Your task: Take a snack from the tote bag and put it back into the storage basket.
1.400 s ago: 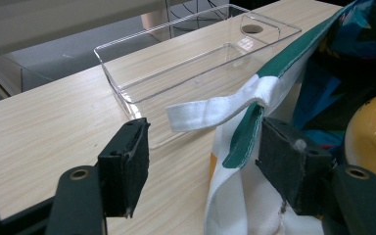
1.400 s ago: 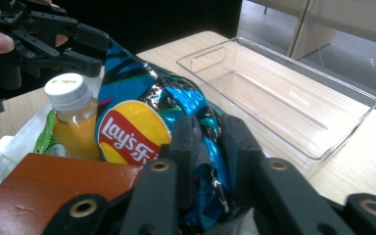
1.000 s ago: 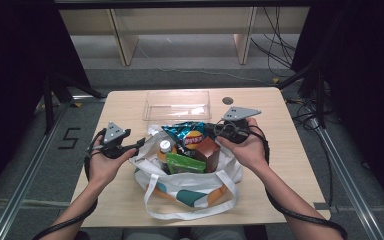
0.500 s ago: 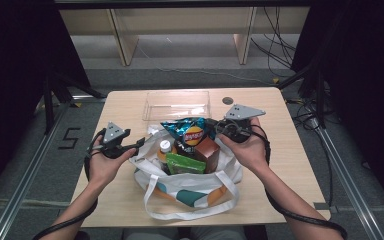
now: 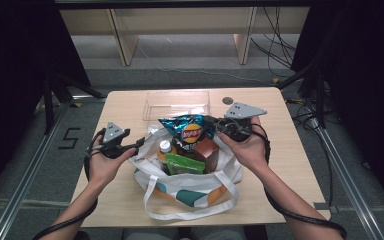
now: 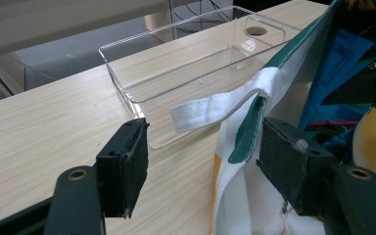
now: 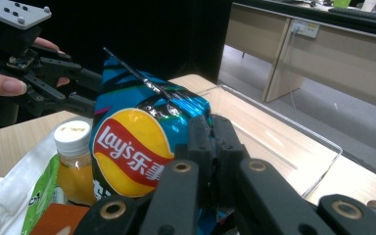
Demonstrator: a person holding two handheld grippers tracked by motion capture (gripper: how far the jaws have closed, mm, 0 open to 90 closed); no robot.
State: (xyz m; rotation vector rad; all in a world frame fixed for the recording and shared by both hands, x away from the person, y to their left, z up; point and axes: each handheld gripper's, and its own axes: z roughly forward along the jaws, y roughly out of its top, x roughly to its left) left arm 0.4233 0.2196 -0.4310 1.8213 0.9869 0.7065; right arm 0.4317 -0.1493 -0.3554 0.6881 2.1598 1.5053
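Note:
A white tote bag [image 5: 190, 192] [image 6: 240, 200] full of groceries stands on the wooden table [image 5: 290, 165]. My right gripper [image 5: 211, 125] [image 7: 210, 128] is shut on the edge of a blue Lay's chip bag [image 5: 187, 131] [image 7: 137, 147], holding it upright above the tote's contents. An orange juice bottle [image 5: 165, 148] [image 7: 73, 156], a green packet [image 5: 185, 164] and a brown box [image 5: 207, 152] sit in the tote below it. My left gripper [image 5: 139, 143] [image 6: 203, 152] is open at the tote's left rim. The green-trimmed edge and a white strap [image 6: 210, 110] lie between its jaws.
A clear plastic tray [image 5: 176, 102] [image 6: 186, 63] [image 7: 274, 142] stands empty just behind the tote. A round hole [image 5: 227, 100] is in the tabletop at the back right. Bare table lies to the left and right of the tote. Cables trail from both grippers.
The right gripper with the chip bag has shifted only slightly. The left hand has kept still.

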